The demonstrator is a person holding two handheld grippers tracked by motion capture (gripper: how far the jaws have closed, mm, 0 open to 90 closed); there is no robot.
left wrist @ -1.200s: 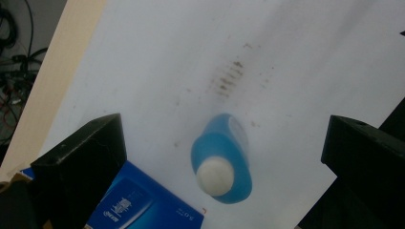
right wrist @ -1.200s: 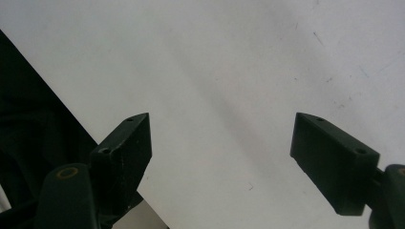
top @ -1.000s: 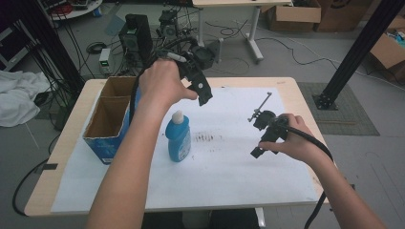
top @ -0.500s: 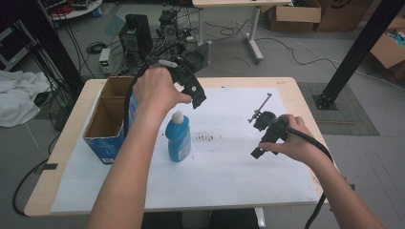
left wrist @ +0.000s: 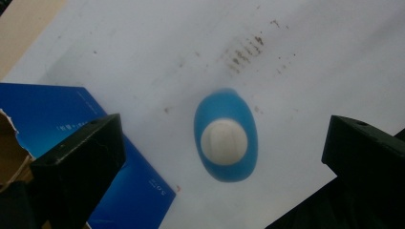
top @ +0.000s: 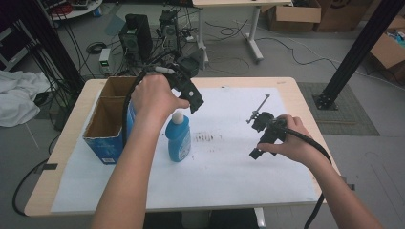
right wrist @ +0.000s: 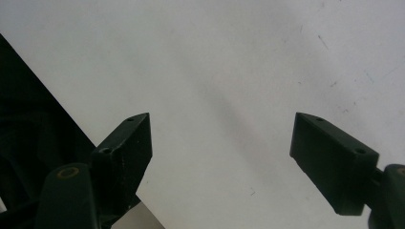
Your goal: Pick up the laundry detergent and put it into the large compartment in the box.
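Note:
A blue bottle (top: 178,139) with a white cap stands upright on the white paper (top: 229,176), just right of the box. My left gripper (top: 187,104) hangs right above it and points down. In the left gripper view the bottle (left wrist: 224,143) is seen from above, centred between the wide-apart jaws of the left gripper (left wrist: 222,138), which is open and not touching it. My right gripper (top: 262,136) is held low over the paper at the right. In its own view the right gripper (right wrist: 224,143) is open with only bare paper (right wrist: 215,62) between the jaws.
An open cardboard box with blue sides (top: 107,125) stands at the table's left, close to the bottle; its blue side (left wrist: 57,114) reaches the left jaw. Brown smudges (top: 205,137) mark the paper beside the bottle. Cables and equipment lie on the floor behind the table.
My left gripper has come down and slightly leftward, closer over the bottle's cap. The right gripper and the bottle have stayed where they were.

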